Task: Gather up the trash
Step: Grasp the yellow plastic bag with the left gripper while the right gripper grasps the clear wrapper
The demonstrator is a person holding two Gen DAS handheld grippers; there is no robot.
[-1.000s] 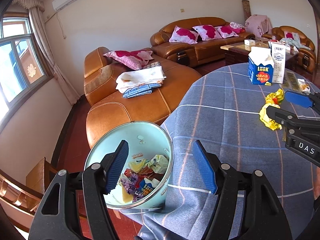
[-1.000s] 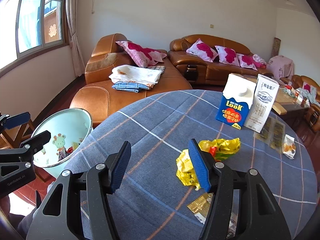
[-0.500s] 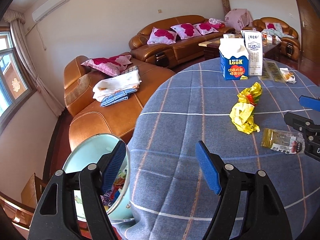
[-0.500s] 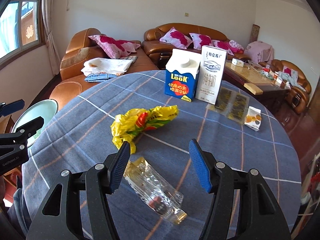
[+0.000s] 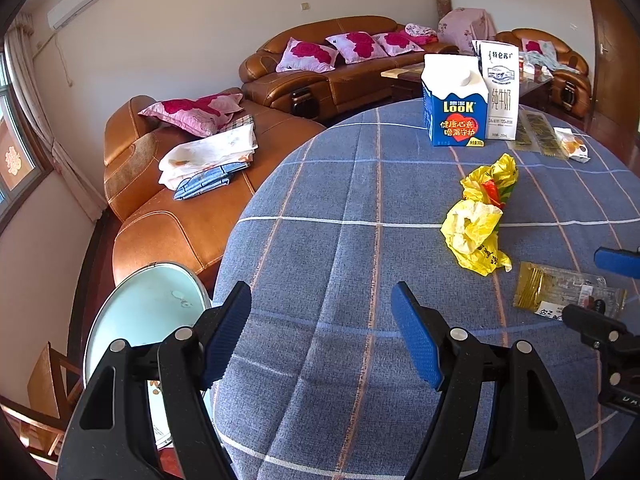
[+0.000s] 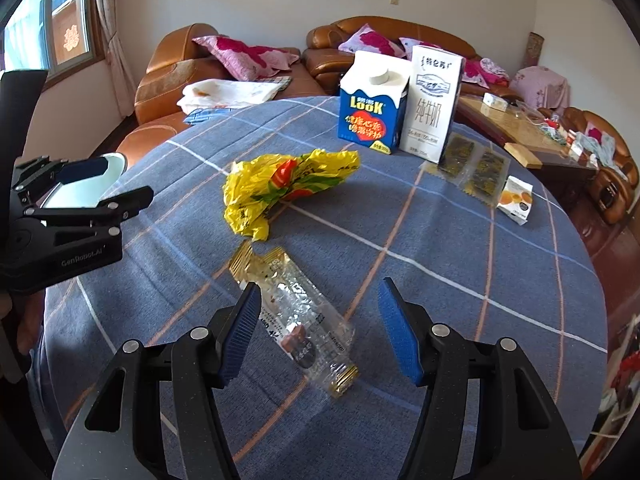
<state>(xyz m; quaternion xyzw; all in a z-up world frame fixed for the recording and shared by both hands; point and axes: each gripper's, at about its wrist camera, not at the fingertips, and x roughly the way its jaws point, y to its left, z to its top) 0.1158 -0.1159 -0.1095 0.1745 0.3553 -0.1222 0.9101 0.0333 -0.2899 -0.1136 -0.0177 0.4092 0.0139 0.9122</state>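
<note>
A clear and gold snack wrapper (image 6: 296, 312) lies flat on the blue checked tablecloth (image 6: 460, 248), partly between the open fingers of my right gripper (image 6: 318, 332), which hovers just above it. It also shows in the left wrist view (image 5: 560, 290). A crumpled yellow plastic bag (image 6: 280, 188) lies just beyond it, and shows in the left wrist view (image 5: 478, 220). My left gripper (image 5: 322, 334) is open and empty over the table's left edge, beside the pale blue trash bin (image 5: 140, 316) on the floor.
A blue LOOK carton (image 6: 370, 104) and a white milk carton (image 6: 432, 104) stand at the table's far side. Dark sachets (image 6: 472, 168) and a small white packet (image 6: 516, 198) lie to their right. Brown leather sofas (image 5: 192, 208) stand behind the table.
Both grippers have swung right from the bin toward the table. My right gripper has come closer over the clear wrapper, which now lies between its fingers. Both stay open.
</note>
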